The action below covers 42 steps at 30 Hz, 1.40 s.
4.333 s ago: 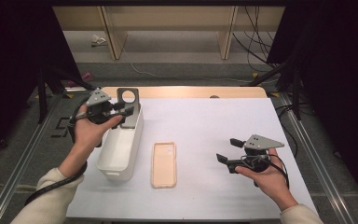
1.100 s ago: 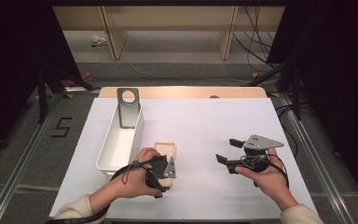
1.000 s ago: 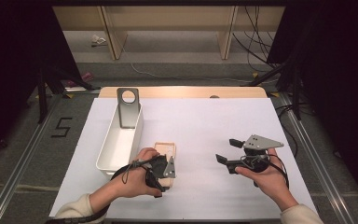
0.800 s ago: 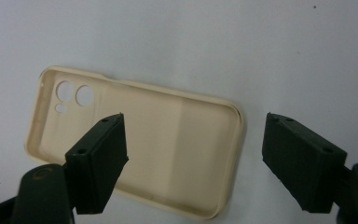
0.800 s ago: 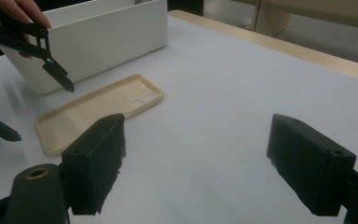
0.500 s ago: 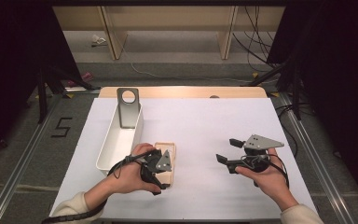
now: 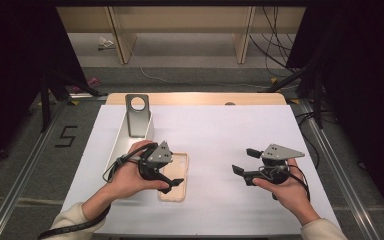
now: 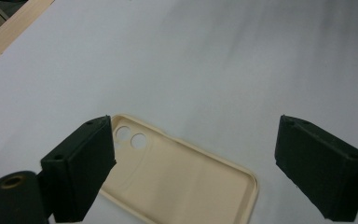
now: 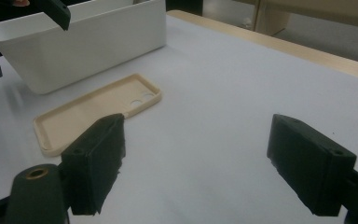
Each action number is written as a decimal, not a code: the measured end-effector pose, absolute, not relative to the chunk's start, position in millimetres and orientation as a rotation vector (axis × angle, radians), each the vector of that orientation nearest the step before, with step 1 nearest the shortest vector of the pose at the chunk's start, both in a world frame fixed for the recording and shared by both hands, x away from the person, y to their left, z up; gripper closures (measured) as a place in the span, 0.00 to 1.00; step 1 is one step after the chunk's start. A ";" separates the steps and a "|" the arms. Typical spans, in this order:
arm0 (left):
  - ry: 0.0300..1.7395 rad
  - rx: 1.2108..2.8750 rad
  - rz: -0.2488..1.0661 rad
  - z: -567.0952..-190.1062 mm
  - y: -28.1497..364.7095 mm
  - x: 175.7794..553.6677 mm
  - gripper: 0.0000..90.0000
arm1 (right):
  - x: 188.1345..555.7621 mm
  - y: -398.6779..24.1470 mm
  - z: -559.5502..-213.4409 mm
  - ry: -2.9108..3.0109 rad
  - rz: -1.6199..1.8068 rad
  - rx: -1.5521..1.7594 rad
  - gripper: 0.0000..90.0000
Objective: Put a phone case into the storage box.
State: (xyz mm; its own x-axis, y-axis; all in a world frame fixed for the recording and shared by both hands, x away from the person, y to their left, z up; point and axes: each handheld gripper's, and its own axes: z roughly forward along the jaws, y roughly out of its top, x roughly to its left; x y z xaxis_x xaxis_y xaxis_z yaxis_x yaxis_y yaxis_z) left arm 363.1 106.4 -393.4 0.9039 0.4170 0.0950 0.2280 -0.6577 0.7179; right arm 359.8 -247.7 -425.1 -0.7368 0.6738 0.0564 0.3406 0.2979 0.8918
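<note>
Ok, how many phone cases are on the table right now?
1: the beige phone case lies flat beside the white bin, under the open left gripper. The bin's inside is partly hidden.

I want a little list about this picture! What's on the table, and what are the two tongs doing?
Table: white sheet over a wooden top
Phone case: cream phone case lying flat, hollow side up, camera holes at its far end
Bin: long white bin beside the case, on its left
Metal piece: grey bracket with a round hole, standing at the bin's far end
Left tongs: left tongs open, jaws wide, over the case, not gripping it
Right tongs: right tongs open, held above bare sheet, holding nothing
</note>
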 end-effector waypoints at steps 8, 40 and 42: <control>0.482 2.259 0.350 -390.2 108.0 363.9 0.14 | 360.4 -248.3 -424.5 2.234 1.421 0.919 0.22; 0.267 2.566 0.375 -403.4 94.4 352.1 0.21 | 359.5 -248.4 -422.3 2.226 1.427 0.911 0.22; 0.212 2.622 0.372 -406.8 91.4 350.2 0.24 | 359.7 -247.9 -422.2 2.225 1.427 0.909 0.22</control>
State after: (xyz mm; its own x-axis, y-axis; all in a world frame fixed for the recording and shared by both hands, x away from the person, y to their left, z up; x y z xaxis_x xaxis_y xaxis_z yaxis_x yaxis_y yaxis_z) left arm 350.2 91.4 -406.8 0.9511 0.2138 0.2231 0.0834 -0.8728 0.4809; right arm 359.7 -247.9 -422.2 -0.7353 0.6758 0.0519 0.3292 0.2891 0.8989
